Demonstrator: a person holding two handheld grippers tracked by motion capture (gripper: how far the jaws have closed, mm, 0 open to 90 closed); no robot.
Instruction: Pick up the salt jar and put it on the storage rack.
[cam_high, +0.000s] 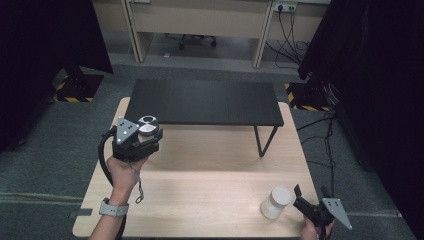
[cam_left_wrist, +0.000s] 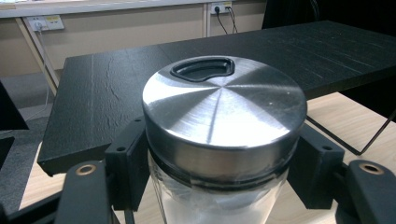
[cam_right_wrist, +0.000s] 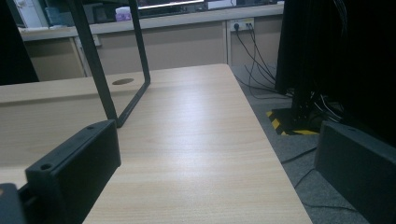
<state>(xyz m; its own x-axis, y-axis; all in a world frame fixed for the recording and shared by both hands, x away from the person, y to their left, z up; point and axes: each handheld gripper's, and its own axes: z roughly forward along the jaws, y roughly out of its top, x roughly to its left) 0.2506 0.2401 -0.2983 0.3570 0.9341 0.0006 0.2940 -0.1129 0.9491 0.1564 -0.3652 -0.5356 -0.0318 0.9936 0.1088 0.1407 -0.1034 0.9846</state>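
Showing no readable text, label, brand or number anywhere; bearing no lettering: steel lid (cam_left_wrist: 224, 105) of the jar (cam_left_wrist: 219, 196), black shelf (cam_high: 202, 101), wooden table (cam_high: 200, 185).

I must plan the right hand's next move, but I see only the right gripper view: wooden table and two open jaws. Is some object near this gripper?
Observer: Yes. A frosted jar with a white lid stands on the table, just left of the right gripper.
Operator: What does the left gripper do?
Observer: The left gripper is shut on a glass jar with a steel lid.
Operator: Where is that jar?
Observer: In front of the black shelf, near its left end.
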